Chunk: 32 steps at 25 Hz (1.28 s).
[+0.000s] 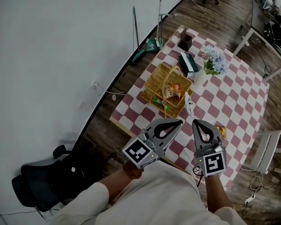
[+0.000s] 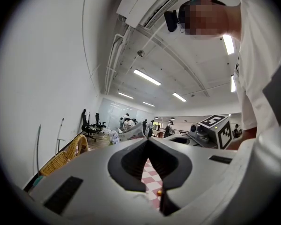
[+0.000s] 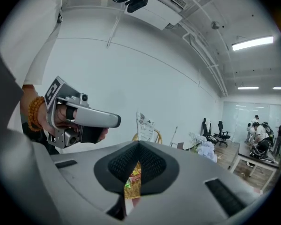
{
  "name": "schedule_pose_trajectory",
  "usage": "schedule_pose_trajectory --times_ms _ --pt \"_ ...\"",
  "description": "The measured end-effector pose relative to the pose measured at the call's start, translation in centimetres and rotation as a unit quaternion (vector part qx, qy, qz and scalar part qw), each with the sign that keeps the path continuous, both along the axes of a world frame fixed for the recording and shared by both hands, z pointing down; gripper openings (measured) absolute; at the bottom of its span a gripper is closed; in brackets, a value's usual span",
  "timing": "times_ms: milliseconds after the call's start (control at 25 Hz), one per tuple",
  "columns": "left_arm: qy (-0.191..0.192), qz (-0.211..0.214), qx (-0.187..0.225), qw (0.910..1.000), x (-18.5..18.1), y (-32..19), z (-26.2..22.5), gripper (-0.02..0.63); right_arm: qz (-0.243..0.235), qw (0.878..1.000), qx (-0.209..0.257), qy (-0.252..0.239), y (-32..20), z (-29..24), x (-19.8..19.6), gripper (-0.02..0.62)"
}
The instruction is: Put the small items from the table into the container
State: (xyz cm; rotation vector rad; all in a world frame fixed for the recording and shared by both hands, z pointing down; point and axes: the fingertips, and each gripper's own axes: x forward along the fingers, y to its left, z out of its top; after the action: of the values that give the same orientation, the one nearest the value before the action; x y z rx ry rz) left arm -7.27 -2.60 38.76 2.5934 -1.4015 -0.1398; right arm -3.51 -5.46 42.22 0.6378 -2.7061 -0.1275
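My right claw [image 3: 139, 144] is closed nearly all the way. As best I can judge, its tips pinch the lower edge of a thin white printed sachet [image 3: 145, 125], which stands upright just above them in the right gripper view. In the head view the sachet sits just right of centre, running from my claw's tip toward the wicker basket [image 1: 154, 81], near its rim but not yet over it.

My left claw [image 2: 147, 140] has its tips together with nothing between them. Through the hollow behind the tips I see only checkered cloth. It hangs beside the right claw at the lower middle of the head view, over the near edge of the table [image 1: 243, 93].

I judge the task to be well along but not finished. Several colourful packets [image 1: 172, 92] already lie inside the basket. The sachet I hold has to go in next. One orange packet [image 1: 221, 133] lies on the cloth at the lower right, just beside my right claw, and waits for its turn.

The flowers [image 1: 214, 59], the teal box [image 1: 189, 63] and the dark box [image 1: 185, 40] stand at the far end in the upper middle. I do not take them for part of the job.
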Motion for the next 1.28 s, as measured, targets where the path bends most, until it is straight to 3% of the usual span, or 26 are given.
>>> schedule_pose_trajectory --times_ms 160,320,640,1000,1280 --pt "0.000 -0.003 -0.008 1.0000 -1.0 -0.9 0.9 0.015 -0.007 1.000 0.000 0.010 -1.3 1.1 -1.7 0.018" --pt "-0.015 -0.006 0.009 0.9998 -2.2 -1.8 2.2 0.015 -0.018 1.000 0.015 0.005 -3.2 2.5 -3.7 0.018" --pt "-0.024 -0.017 -0.002 0.9996 -4.0 -4.1 4.6 0.015 -0.031 0.996 0.030 0.078 -6.5 6.1 -6.6 0.018" --pt "-0.037 -0.028 -0.023 0.9986 -5.6 -6.6 7.6 0.015 -0.052 0.984 0.050 0.166 -9.2 10.6 -9.5 0.018" --pt "-0.046 -0.035 -0.048 0.9972 -6.1 -7.8 10.2 0.015 -0.061 0.976 0.045 0.204 -9.7 13.0 -10.4 0.018"
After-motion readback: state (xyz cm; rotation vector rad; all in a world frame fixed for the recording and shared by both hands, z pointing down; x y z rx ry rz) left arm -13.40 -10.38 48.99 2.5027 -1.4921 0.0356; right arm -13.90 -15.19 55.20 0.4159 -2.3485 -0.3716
